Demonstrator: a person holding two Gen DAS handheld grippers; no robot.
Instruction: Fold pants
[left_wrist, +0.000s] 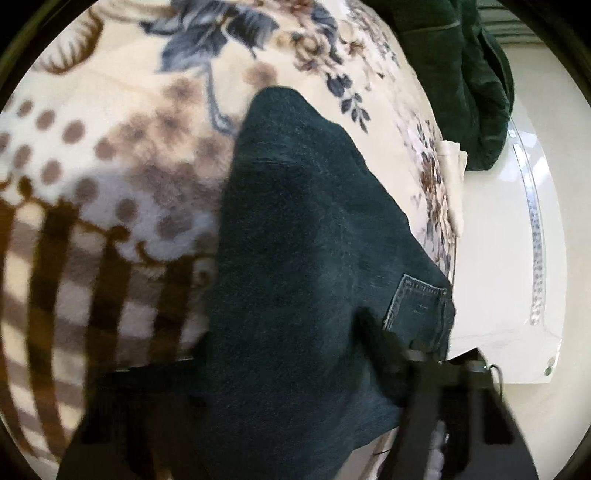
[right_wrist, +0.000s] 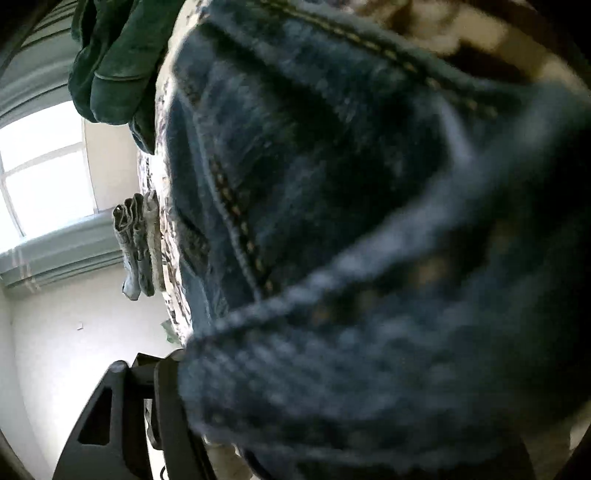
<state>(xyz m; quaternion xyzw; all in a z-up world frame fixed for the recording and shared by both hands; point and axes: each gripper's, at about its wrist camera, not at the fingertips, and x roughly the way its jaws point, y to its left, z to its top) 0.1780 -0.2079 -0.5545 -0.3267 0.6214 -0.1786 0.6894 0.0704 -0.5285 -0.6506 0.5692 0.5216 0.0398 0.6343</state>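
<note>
- The dark blue denim pants (left_wrist: 306, 258) lie stretched out ahead of the left claw (left_wrist: 280, 387) over a cream fleece blanket with brown dots and blue-grey flowers (left_wrist: 122, 155), which covers a bed. Spread flat like this, a leg can be carried over in one piece.
- A back pocket with pale stitching (left_wrist: 415, 304) sits just beyond the left claw's right finger (left_wrist: 384, 343), so this claw works at the waist end, probably because that thick edge gives a firm hold.
- The denim runs between the left claw's two dark fingers and hides the pads. Whether they pinch it or only straddle it cannot be told.
- In the right wrist view the pants (right_wrist: 351, 240) fill almost everything ahead of the right claw (right_wrist: 295, 424), blurred, with a stitched seam (right_wrist: 236, 218) rising close above it. The cloth is draped over the claw; only its left finger (right_wrist: 110, 406) shows, so its grip cannot be told either.
- Well beyond both claws a dark green garment (right_wrist: 114, 70) is bunched at the far edge of the bed, and folded pale jeans (right_wrist: 135, 247) sit at its side edge, likely set aside.
</note>
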